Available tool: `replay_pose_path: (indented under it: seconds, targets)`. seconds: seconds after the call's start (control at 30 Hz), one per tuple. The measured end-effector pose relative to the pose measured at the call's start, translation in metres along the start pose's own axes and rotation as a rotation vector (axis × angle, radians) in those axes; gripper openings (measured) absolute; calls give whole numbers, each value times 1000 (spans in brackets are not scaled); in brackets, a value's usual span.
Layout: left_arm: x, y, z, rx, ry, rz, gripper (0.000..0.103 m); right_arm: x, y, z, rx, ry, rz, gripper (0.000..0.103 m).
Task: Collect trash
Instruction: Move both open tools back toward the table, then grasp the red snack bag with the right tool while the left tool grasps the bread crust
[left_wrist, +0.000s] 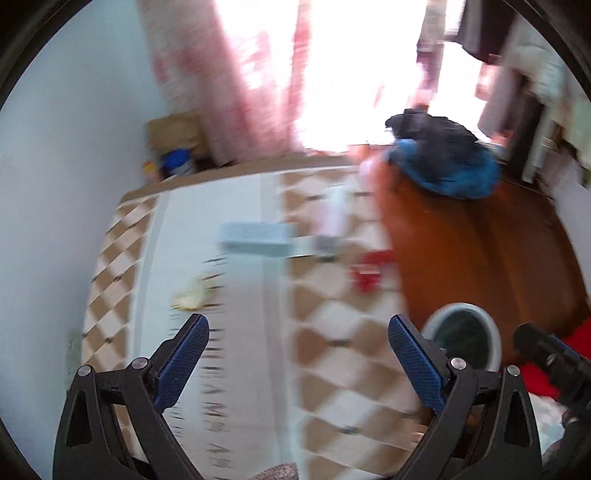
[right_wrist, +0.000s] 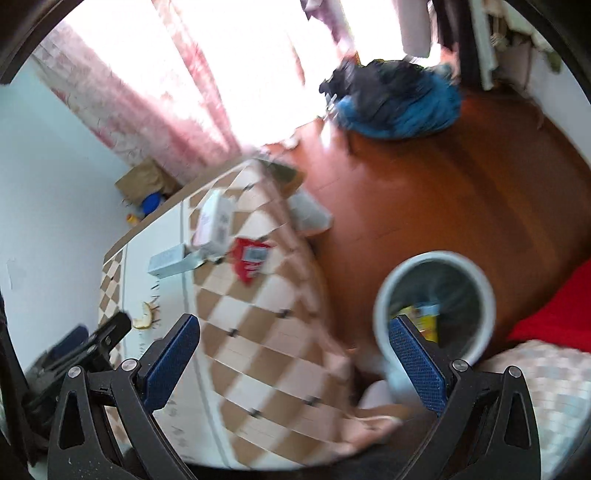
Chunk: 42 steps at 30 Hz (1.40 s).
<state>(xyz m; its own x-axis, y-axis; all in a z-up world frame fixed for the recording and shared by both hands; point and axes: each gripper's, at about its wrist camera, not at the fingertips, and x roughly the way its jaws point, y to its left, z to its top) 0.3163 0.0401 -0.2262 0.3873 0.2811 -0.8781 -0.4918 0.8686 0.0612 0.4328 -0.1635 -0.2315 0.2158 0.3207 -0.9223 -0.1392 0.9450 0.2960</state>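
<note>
Trash lies on a table under a checked cloth (left_wrist: 325, 350) (right_wrist: 258, 332): a red wrapper (left_wrist: 369, 271) (right_wrist: 249, 258), a long pale box (left_wrist: 255, 238) (right_wrist: 170, 262), a white carton (left_wrist: 332, 218) (right_wrist: 216, 221) and a yellowish peel scrap (left_wrist: 190, 293) (right_wrist: 144, 316). A grey bin (left_wrist: 491, 328) (right_wrist: 384, 295) stands on the floor by the table's right edge, with yellow packaging inside. My left gripper (left_wrist: 299, 358) hangs open above the cloth, nearest the peel. My right gripper (right_wrist: 293, 358) is open and empty, its right finger over the bin's rim. Both views are motion-blurred.
A blue and black heap of clothes (left_wrist: 443, 162) (right_wrist: 399, 103) lies on the orange-brown wooden floor (right_wrist: 461, 192). A cardboard box (right_wrist: 144, 181) sits in the far corner under pink curtains (left_wrist: 221, 74). A red cushion (right_wrist: 554, 314) is at the right. The wall borders the table's left side.
</note>
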Motion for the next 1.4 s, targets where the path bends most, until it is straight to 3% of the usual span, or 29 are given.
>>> replay_pose_path:
  seconds: [0.07,0.13,0.17,0.23,0.43,0.6,0.67,0.77,0.97,1.0,1.07,1.1,1.13,1.4]
  targets:
    - [24,37,1,-43,31,58,100,35,16,6,17,46,27,102]
    - [51,75,0,-89,66,118,100,70,31,12,33,80,33,93]
    - [61,90,-1,-106,83,131,100,88,38,17,36,96,22,87]
    - [82,118,-4,-150,117,141,99,114,45,24,44,115,3,86]
    - [125,155,-7,-225,190,74,98,173,59,44,75,153,-48,77]
    - [146,152,-5,-228,212,14,97,193,65,52,67,159,-65,72]
    - [155,149,-4,-221,226,2,79,196,66,54,62,162,-71,69]
    - [165,144,-2,-212,248,-9,67,202,67,55,54,164,-79,63]
    - [168,140,-6,-207,239,-18,26,206,70,53,22,163,-84,39]
    - [167,139,-6,-204,235,-14,23,206,71,53,9,158,-84,33]
    - [164,138,-7,-189,225,7,15,204,76,51,-21,148,-86,32]
    - [163,140,-7,-186,223,9,14,202,78,50,-35,141,-87,22]
    - [160,140,-9,-182,217,14,13,200,80,48,-46,137,-84,18]
    - [114,138,-11,-130,115,58,8,168,93,32,-113,103,-24,18]
